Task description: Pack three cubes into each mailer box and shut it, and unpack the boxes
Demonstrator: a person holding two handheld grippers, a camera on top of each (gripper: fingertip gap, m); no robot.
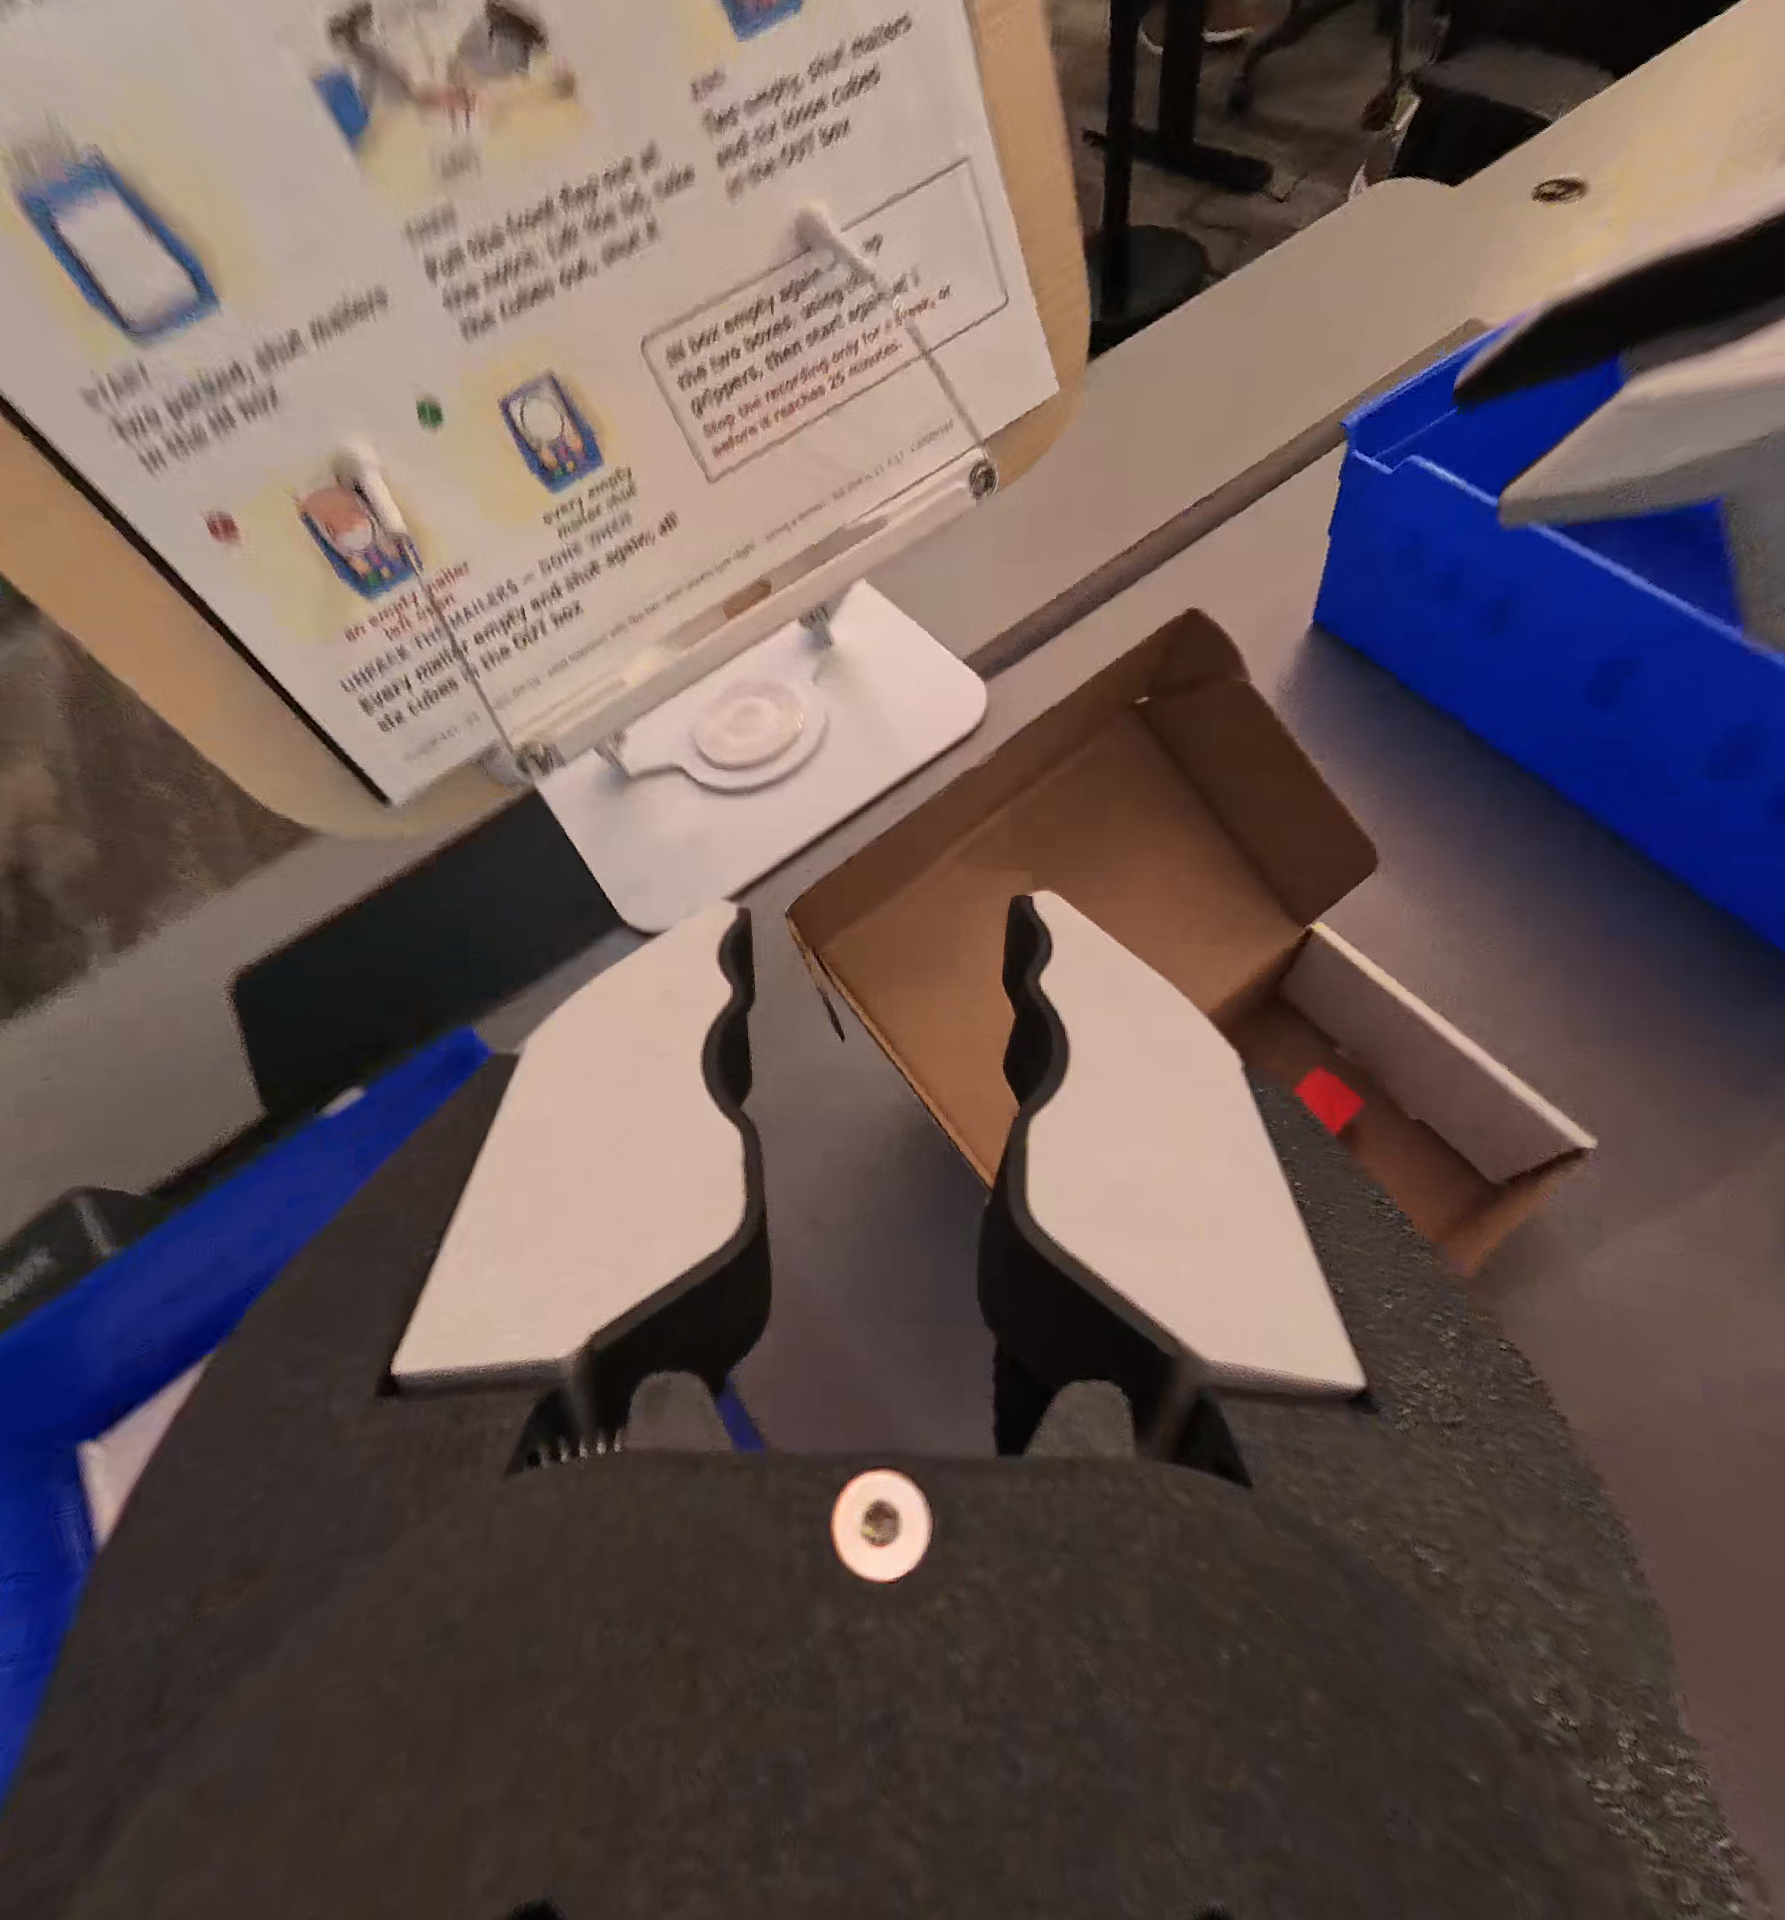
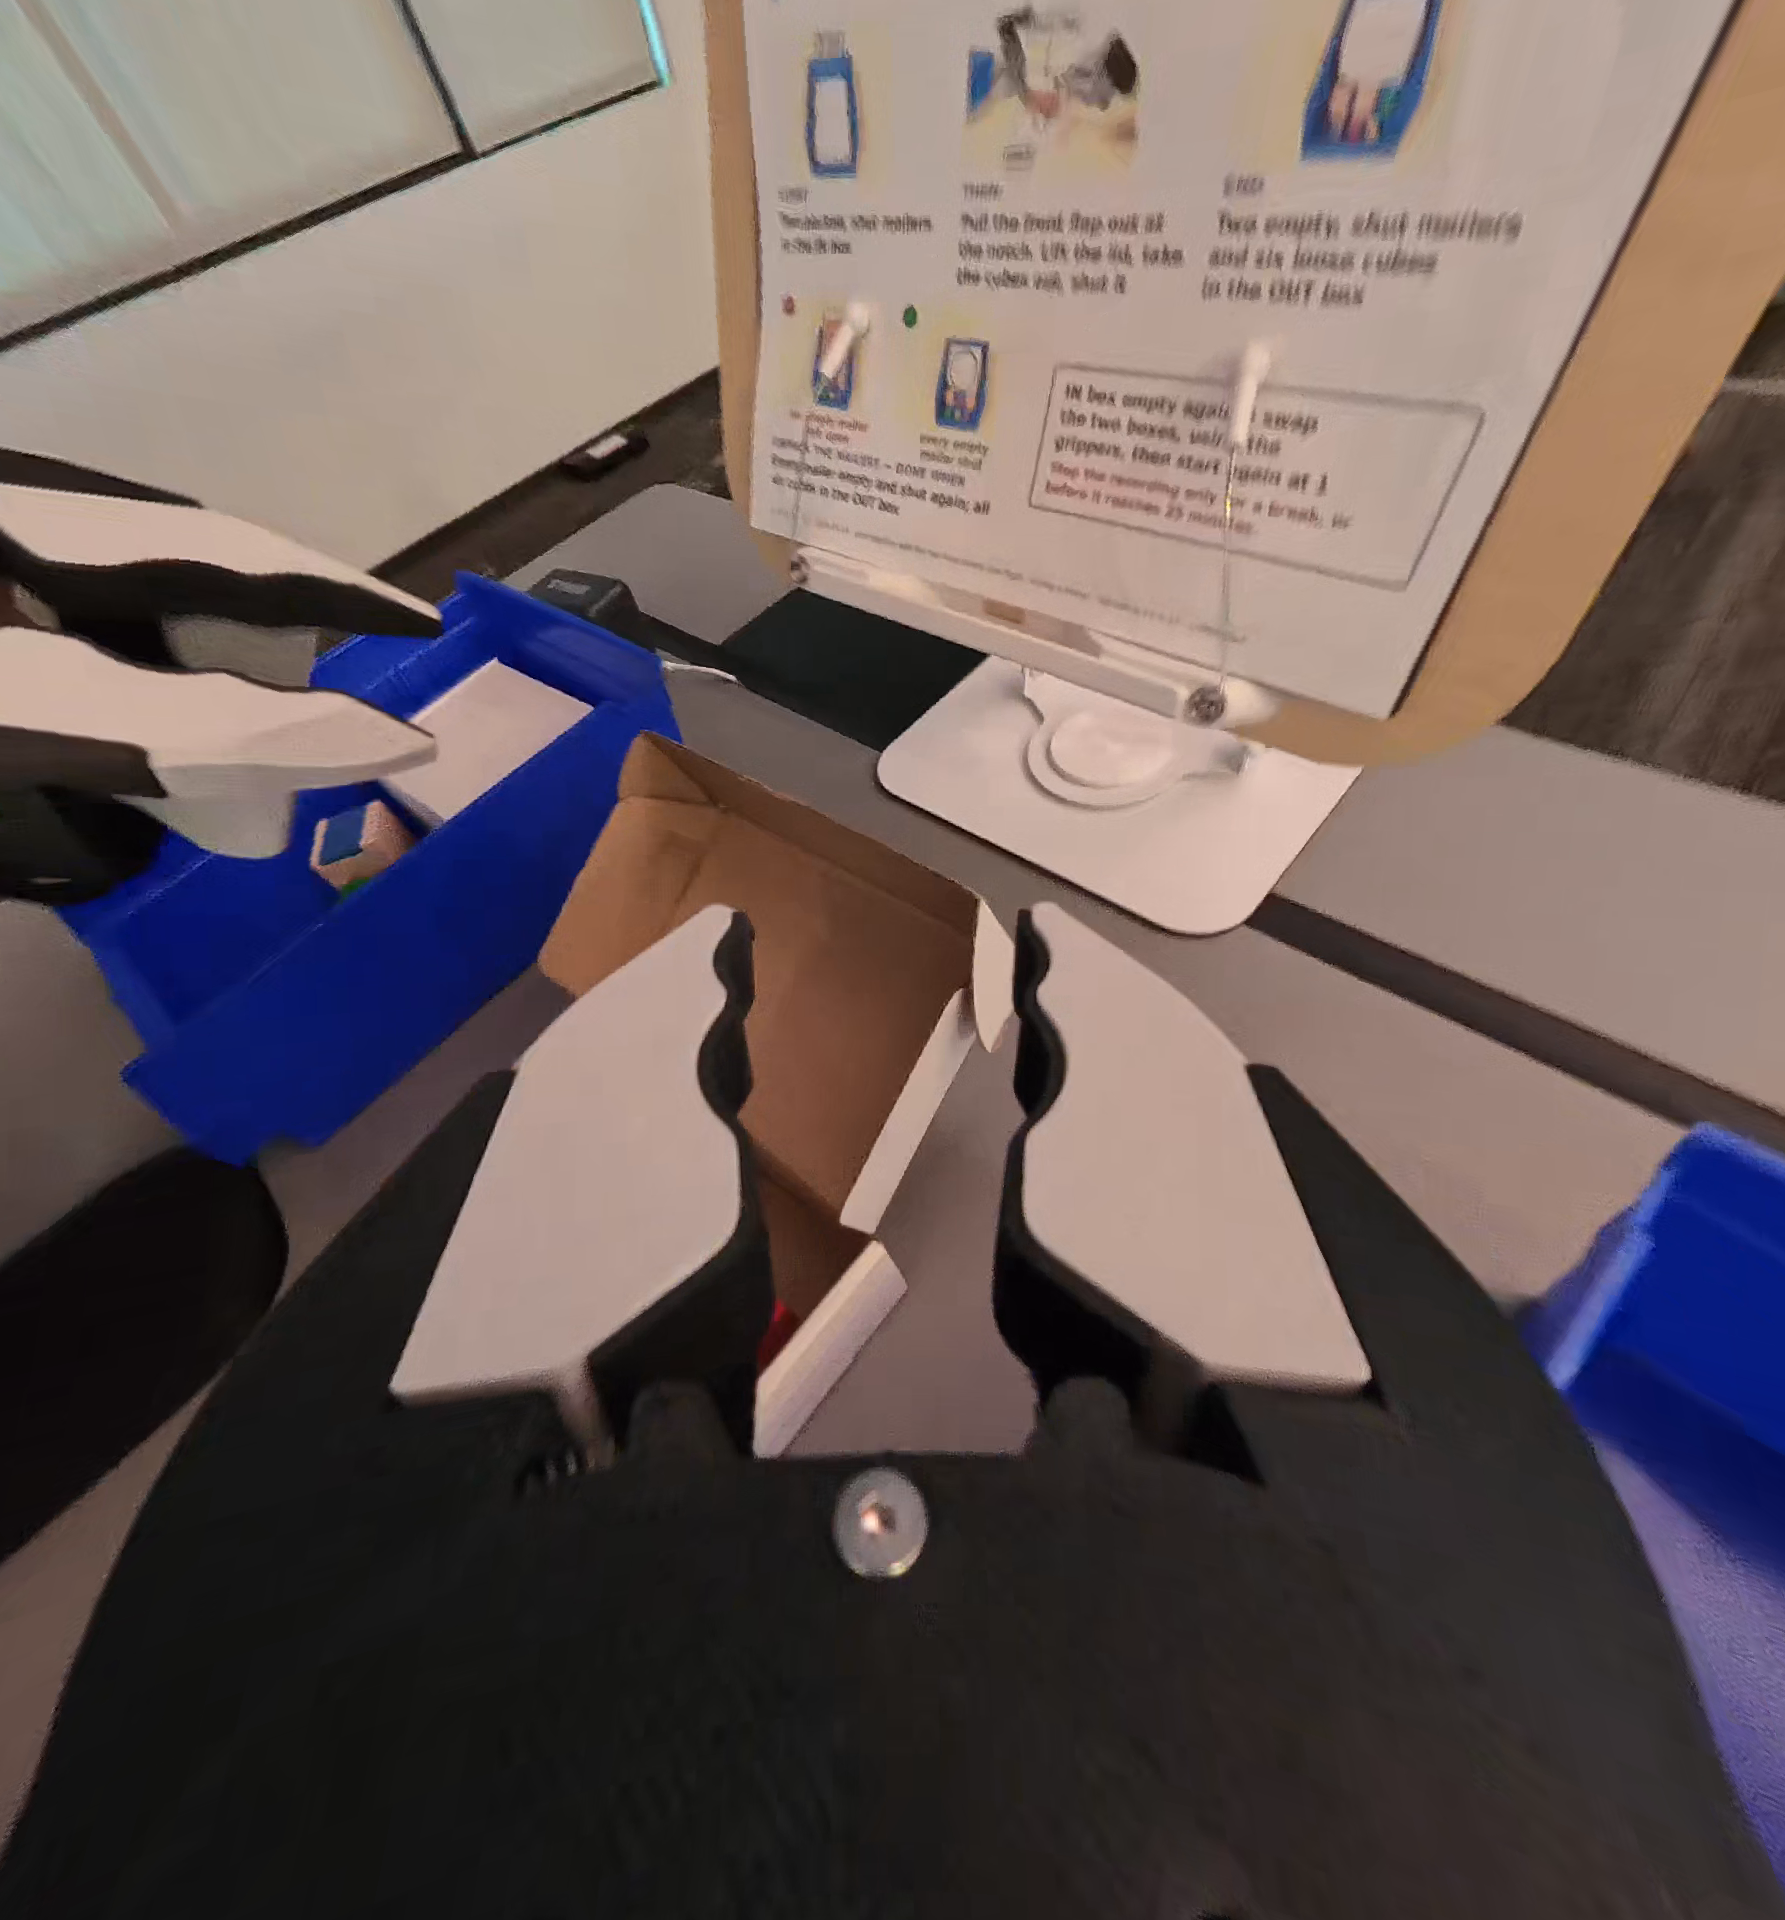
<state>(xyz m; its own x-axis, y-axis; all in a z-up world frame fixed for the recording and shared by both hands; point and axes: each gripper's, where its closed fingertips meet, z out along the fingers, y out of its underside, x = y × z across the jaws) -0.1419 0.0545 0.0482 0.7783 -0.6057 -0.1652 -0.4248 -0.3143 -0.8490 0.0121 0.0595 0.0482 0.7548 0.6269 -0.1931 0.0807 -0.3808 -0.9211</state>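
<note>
An open mailer box lies on the grey table with its brown lid flap raised. A red cube sits inside it. My left gripper is open and empty, just left of the box and above the left blue bin. My right gripper is open and empty, hovering over the same box, where a bit of the red cube shows. The left gripper also shows in the right wrist view, and the right gripper shows blurred in the left wrist view.
The left blue bin holds a white shut mailer and a cube with a blue face. A second blue bin stands at the right. An instruction sheet on a white stand stands behind the box.
</note>
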